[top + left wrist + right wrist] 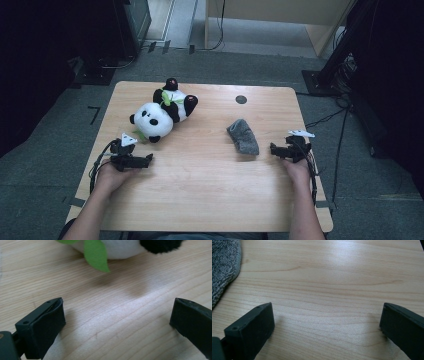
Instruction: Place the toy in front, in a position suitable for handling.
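While both of your hands rest low on the wooden table (200, 190), each gripper has its jaws spread wide with bare wood between them. Your left gripper (148, 160) sits at about eight o'clock on the tabletop, lying level with its tips turned toward the table's middle. Its own camera looks along the two black jaws at the grain, and past them, at twelve o'clock in that view, sit a green felt leaf (96, 255) and the white and black plush of the panda toy (122, 248).

In the high view the panda toy (162, 114) lies on its back at about eleven o'clock on the table, its head toward you and its feet away, near your left gripper but not touching it.

Your right gripper (274, 149) sits at about four o'clock, its tips pointing toward the grey cloth (243, 136). That cloth lies bunched at about two o'clock from the table's centre, just beside the tips and clear of them. In the right gripper view the grey cloth (223, 267) shows at ten o'clock, outside the left-hand jaw.

A small dark round hole (241, 99) marks the table's far edge at one o'clock.
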The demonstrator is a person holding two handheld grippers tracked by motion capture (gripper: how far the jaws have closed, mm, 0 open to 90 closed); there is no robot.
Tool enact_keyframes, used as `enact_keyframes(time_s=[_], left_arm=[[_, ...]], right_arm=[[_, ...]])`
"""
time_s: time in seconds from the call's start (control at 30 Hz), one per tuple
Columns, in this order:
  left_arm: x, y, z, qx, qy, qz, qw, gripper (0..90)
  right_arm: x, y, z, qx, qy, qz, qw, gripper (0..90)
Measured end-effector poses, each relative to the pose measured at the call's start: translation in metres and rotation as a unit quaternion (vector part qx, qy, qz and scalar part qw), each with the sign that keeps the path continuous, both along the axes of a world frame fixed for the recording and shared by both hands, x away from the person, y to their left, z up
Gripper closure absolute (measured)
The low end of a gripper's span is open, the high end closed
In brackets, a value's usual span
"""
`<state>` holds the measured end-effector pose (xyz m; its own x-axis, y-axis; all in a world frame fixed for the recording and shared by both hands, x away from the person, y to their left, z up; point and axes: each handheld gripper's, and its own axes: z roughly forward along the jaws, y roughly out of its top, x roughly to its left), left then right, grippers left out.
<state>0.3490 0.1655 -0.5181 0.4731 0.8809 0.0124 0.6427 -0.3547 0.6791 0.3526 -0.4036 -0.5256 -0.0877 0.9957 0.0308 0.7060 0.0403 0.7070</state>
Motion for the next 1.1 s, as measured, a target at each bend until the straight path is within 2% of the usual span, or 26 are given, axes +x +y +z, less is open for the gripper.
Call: enact_keyframes(time_s=[0.03,0.27,0.4,0.43,0.47,0.57,0.63,0.67,0.83,0.87,0.9,0.93,0.97,1.1], left_arm=[[0.000,0.001,0.000,0.000,-0.001,0.011,0.9999,0.0],[0.000,0.003,0.000,0.002,-0.001,0.015,0.9999,0.0],[0.001,0.004,0.003,0.005,0.004,0.027,0.9996,1.6],[0.001,0.005,0.004,0.003,0.001,0.026,0.9997,5.7],[0.000,0.006,0.005,0.001,-0.001,0.023,0.9997,15.7],[0.000,0.007,0.005,0.000,-0.003,0.006,1.0000,16.3],[-0.001,0.007,0.006,-0.003,-0.005,-0.001,1.0000,21.5],[-0.001,0.007,0.007,0.000,-0.006,-0.001,1.0000,24.7],[-0.003,0.008,0.013,0.020,-0.005,-0.001,0.9998,25.5],[-0.005,0.008,0.016,0.018,-0.014,-0.005,0.9997,29.2],[-0.006,0.009,0.019,0.007,-0.019,-0.010,0.9997,33.9],[-0.007,0.009,0.022,-0.007,-0.021,-0.012,0.9997,34.7],[-0.008,0.010,0.024,-0.026,-0.016,-0.017,0.9994,34.6],[-0.008,0.011,0.035,-0.065,-0.006,-0.039,0.9971,35.4]], right_arm=[[0.000,0.000,0.000,0.000,0.000,0.000,1.0000,0.0],[-0.001,0.000,0.000,0.000,0.000,-0.005,1.0000,0.0],[-0.001,0.000,0.000,0.000,0.000,-0.005,1.0000,0.0],[-0.001,0.000,0.000,0.000,0.000,-0.005,1.0000,0.0],[-0.001,0.000,0.000,0.000,0.000,-0.005,1.0000,0.0],[-0.001,0.000,0.000,0.000,0.000,-0.005,1.0000,0.0],[-0.001,0.000,0.000,0.000,0.000,-0.005,1.0000,0.0],[-0.001,0.000,0.000,0.000,0.000,-0.005,1.0000,0.0],[-0.001,0.001,0.000,0.000,0.000,-0.005,1.0000,0.0],[-0.001,0.001,0.000,0.000,0.000,-0.005,1.0000,0.0],[-0.001,0.001,0.000,0.000,0.000,-0.005,1.0000,0.0],[-0.001,0.001,0.000,0.000,0.000,-0.005,1.0000,0.0],[-0.001,0.001,0.000,0.000,0.000,-0.005,1.0000,0.0],[-0.001,0.001,0.000,0.000,0.000,-0.005,1.0000,0.0]])
